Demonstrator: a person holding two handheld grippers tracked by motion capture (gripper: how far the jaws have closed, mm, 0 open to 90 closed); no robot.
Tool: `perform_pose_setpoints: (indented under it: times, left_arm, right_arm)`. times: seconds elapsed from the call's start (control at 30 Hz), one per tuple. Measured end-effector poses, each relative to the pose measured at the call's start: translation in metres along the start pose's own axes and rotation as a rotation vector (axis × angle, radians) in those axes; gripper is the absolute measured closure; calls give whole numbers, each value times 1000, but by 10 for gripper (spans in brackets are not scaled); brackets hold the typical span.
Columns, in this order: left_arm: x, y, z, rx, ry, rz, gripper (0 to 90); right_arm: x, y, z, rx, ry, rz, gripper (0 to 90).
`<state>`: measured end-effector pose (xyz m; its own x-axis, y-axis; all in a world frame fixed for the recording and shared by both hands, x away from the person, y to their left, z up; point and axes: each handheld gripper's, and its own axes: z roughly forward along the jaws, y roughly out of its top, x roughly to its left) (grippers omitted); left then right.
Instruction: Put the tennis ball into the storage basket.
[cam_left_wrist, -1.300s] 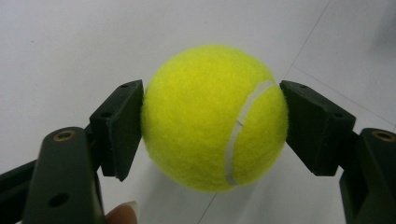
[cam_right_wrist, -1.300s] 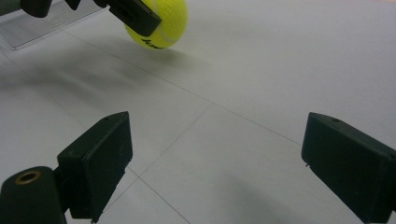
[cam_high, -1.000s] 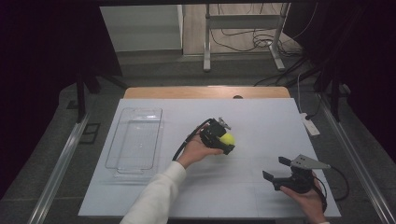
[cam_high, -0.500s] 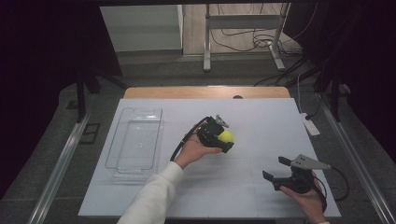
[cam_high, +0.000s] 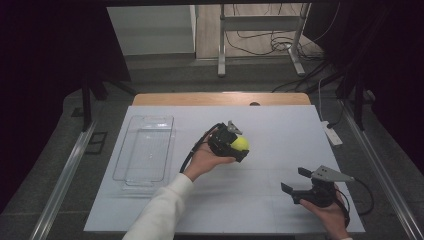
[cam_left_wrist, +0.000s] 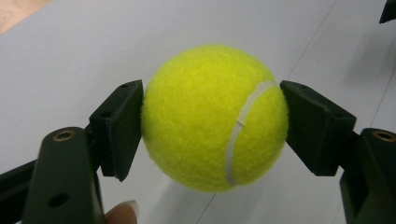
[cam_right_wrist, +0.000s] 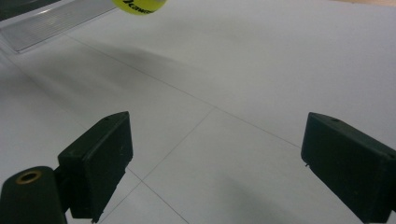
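One ball (cam_left_wrist: 215, 119) in play, and my left gripper (cam_high: 235, 142) has it clamped: in the left gripper view both pads press into the felt at its sides, white seam facing the camera, and it hangs clear of the sheet below. From the high view it sits mid-table, over the white sheet (cam_high: 280, 130), with the clear tray (cam_high: 145, 150) well apart to the left and nothing in it. So I'd call the pick done and the carry underway; the move over to the tray and the release are left, if the tray is the target, which is my guess. My right gripper (cam_high: 295, 184) is near the front right edge with jaws wide apart and nothing between them; its own view just looks along the sheet, with the ball's underside at the top edge. Versus a second ago: ball and left gripper have shifted slightly up and left, toward the tray side. Right gripper hasn't moved.
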<state>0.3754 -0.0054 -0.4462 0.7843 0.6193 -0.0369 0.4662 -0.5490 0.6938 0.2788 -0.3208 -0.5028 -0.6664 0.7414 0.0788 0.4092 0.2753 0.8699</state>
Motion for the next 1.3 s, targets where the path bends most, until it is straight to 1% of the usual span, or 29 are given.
perform_pose_setpoints:
  times: [0.17, 0.33, 0.4, 0.67, 0.77, 1.03, 1.3]
  left_arm:
    - [0, 0, -5, -15, 0, 1, 265]
    - [3, 0, -12, -48, -2, -13, 265]
    - [3, 0, -14, -51, -1, -12, 265]
    - [10, 0, -24, -85, 2, -42, 265]
    - [11, 0, -27, -93, 4, -41, 265]
    - [12, -1, -30, -111, 3, -47, 265]
    - [15, -2, -35, -138, -11, -58, 265]
  right_arm:
    - [0, 0, 0, -2, 0, 1, 91]
    - [0, 0, 0, -1, -3, -2, 91]
    - [0, 0, 0, -1, -2, -2, 91]
    - [0, 0, 0, -2, -6, -1, 90]
    - [0, 0, 0, -2, -5, -2, 90]
    - [-1, 0, 0, -2, -7, -1, 90]
    - [-1, 0, 0, 1, -7, -2, 90]
